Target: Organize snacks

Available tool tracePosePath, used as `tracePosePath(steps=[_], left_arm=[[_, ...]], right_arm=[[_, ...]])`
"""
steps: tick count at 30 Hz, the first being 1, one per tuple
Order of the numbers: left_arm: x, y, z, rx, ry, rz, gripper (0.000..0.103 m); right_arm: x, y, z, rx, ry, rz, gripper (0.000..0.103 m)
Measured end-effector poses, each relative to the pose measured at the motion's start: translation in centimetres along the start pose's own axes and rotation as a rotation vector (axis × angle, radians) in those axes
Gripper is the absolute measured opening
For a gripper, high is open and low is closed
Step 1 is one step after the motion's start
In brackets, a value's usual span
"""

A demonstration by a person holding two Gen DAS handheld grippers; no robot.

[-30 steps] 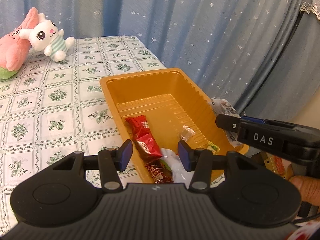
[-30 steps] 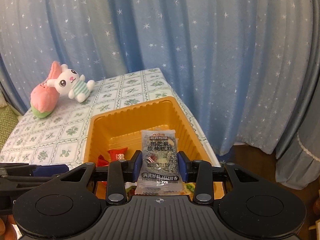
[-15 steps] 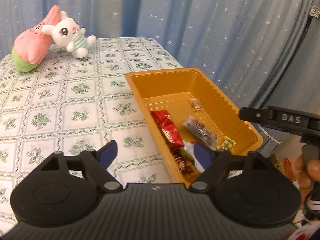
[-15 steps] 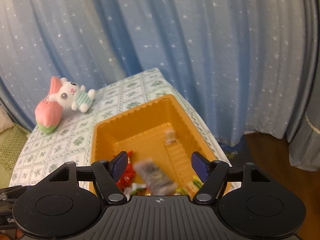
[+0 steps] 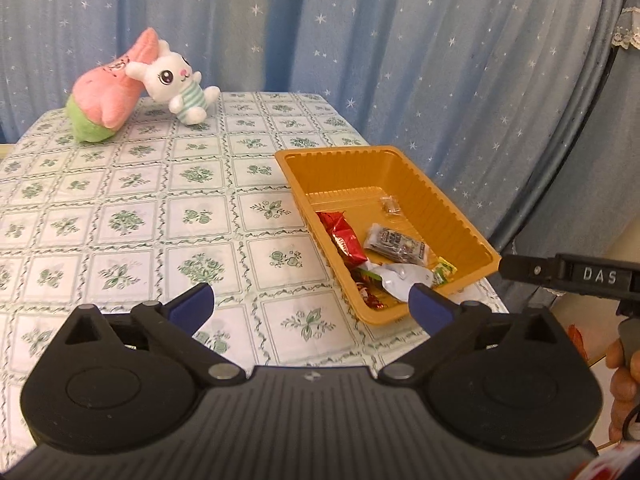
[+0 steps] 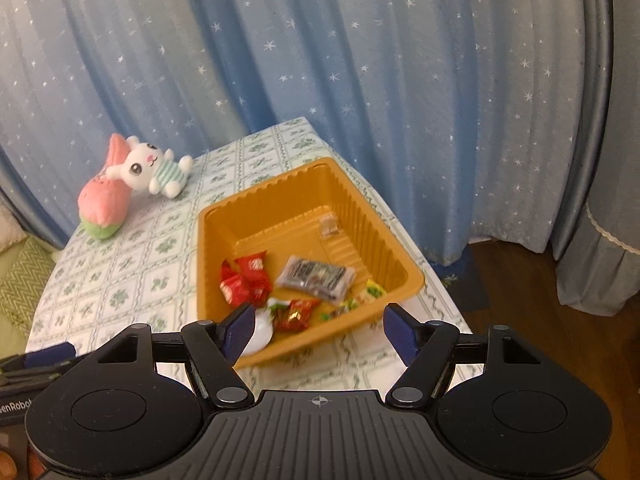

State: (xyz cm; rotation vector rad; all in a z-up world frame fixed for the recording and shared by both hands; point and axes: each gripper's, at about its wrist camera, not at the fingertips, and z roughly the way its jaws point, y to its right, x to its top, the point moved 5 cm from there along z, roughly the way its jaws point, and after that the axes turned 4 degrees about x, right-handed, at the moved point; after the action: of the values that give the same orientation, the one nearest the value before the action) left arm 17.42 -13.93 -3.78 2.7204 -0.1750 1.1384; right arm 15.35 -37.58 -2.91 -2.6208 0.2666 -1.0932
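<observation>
An orange plastic tray (image 5: 460,216) (image 6: 384,236) sits at the right edge of the table. It holds red snack packets (image 5: 344,236) (image 6: 244,280), a grey-black packet (image 5: 396,246) (image 6: 316,276), a white packet (image 5: 400,274), small green sweets (image 5: 444,270) (image 6: 372,292) and a small clear packet (image 5: 390,205) (image 6: 329,225). My left gripper (image 5: 310,306) is open and empty, above the table near the tray's near end. My right gripper (image 6: 318,330) is open and empty, above and in front of the tray.
A pink plush and a white bunny plush (image 5: 132,80) (image 6: 132,176) lie at the table's far left. A floral tablecloth (image 5: 140,208) covers the table. Blue starred curtains (image 5: 360,40) hang behind. The table's right edge drops to the floor (image 6: 500,276).
My right gripper opened and let the grey-black packet fall into the tray. Both grippers pulled back and up from the tray, and my left gripper opened wider.
</observation>
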Motion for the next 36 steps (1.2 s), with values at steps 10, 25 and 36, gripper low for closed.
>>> tracePosePath(steps=[10,25,36], left_arm=[[-1.6,-0.8,-5.4,0.014,0.006,-0.016,0.103],[-4.7,-1.3,-11.8,0.08,0.014,-0.01,0.103],[-5.1,-2.5,-14.6,0.111,0.03,-0.055,0.103]], right_arm=[[-3.1,-3.8,-4.6,-0.041,-0.005,-0.115,0.077],[-6.4,-7.5,-9.3,-0.032,0.007,-0.143,0.077],[-7.6,-9.4,-11.6,-0.017,0.027,-0.169,0.077]])
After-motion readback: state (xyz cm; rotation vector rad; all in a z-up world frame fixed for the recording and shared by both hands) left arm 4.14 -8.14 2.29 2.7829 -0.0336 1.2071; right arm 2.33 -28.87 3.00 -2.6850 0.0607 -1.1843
